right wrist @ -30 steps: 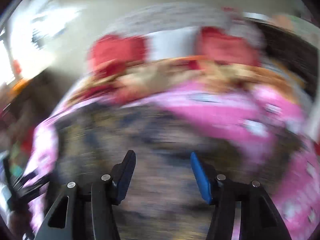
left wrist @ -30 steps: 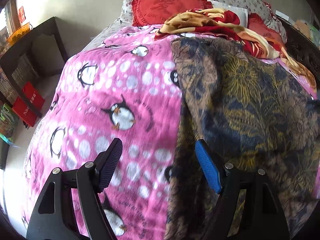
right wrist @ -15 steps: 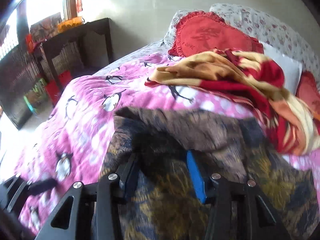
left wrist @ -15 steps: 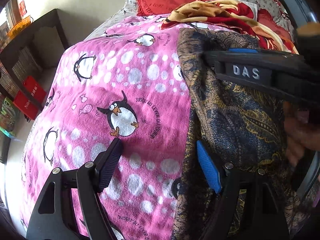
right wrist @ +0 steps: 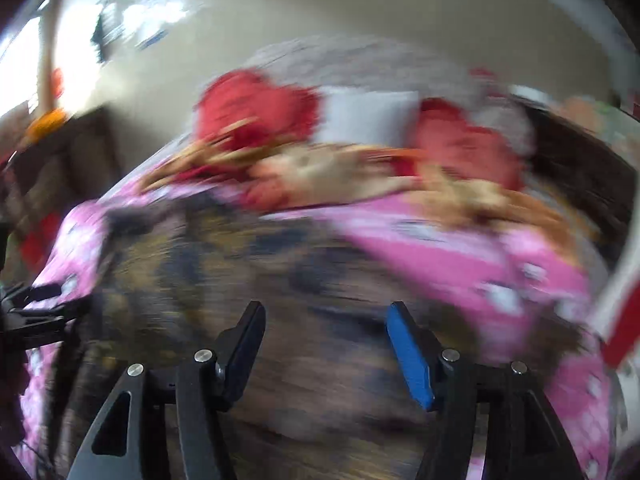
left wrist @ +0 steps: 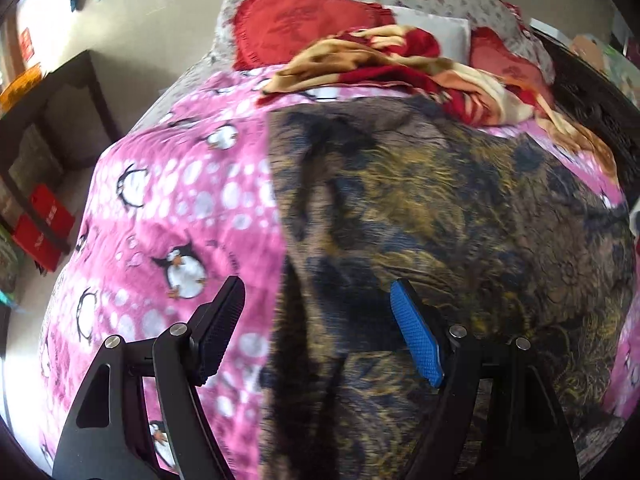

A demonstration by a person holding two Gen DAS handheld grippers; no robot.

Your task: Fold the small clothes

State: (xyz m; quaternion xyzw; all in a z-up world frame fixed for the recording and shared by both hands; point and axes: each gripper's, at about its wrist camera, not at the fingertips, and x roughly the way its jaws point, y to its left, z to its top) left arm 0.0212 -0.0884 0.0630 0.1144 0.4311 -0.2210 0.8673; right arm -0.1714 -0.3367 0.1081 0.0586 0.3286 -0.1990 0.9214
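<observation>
A brown, gold and navy patterned garment [left wrist: 440,216] lies spread flat on a pink penguin blanket [left wrist: 180,200] on the bed. My left gripper [left wrist: 320,332] is open and empty above the garment's left edge near its front. My right gripper [right wrist: 324,354] is open and empty above the garment [right wrist: 240,272]; that view is heavily motion-blurred. The left gripper [right wrist: 36,312] shows at the far left of the right wrist view.
A crumpled red and cream blanket [left wrist: 400,60] and red pillows [left wrist: 288,28] lie at the head of the bed. A dark shelf unit [left wrist: 44,128] with red boxes [left wrist: 42,228] stands left of the bed. A dark bed frame [left wrist: 600,112] runs along the right.
The right gripper has left the garment's far left edge, opened wider and swung back right, out of the left wrist view. The left gripper has shifted right over the garment's edge.
</observation>
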